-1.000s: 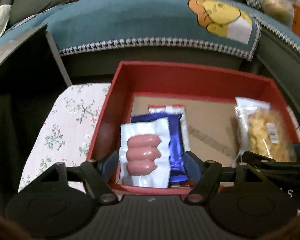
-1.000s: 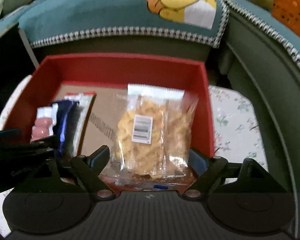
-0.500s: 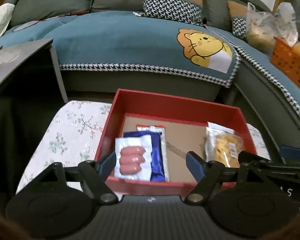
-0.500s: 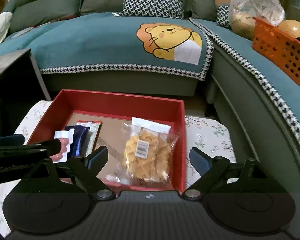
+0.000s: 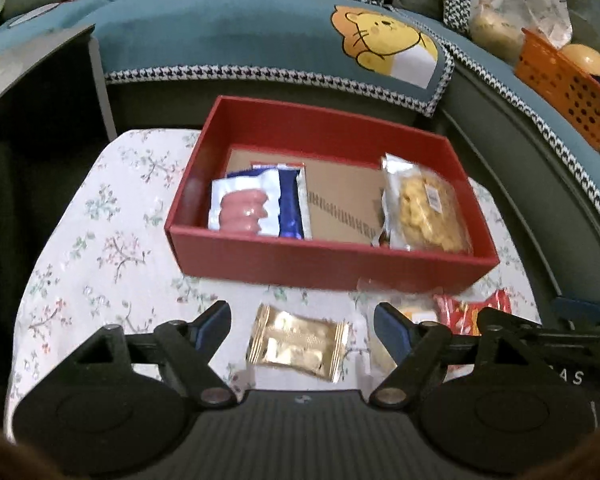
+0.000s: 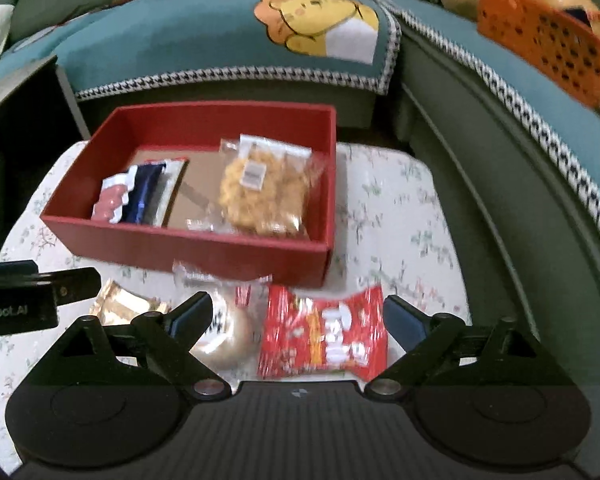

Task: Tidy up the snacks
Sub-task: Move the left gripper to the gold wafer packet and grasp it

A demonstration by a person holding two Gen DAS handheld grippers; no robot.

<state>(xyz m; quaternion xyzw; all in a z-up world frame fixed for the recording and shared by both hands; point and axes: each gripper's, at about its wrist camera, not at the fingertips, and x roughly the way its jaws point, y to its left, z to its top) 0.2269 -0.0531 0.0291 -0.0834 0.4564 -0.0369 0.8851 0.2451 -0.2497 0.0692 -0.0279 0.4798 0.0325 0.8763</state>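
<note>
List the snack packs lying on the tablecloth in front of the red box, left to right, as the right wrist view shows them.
gold foil packet → clear-wrapped round bun → red snack packet. The right gripper hangs open over the last two.

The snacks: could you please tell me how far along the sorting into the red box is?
Partly done. The red box already holds the sausage pack, a blue packet and the chip bag. Nothing is in hand: both hand-held grippers, left and right, are open. Left on the table: the gold packet, the red packet and a clear-wrapped bun.
</note>
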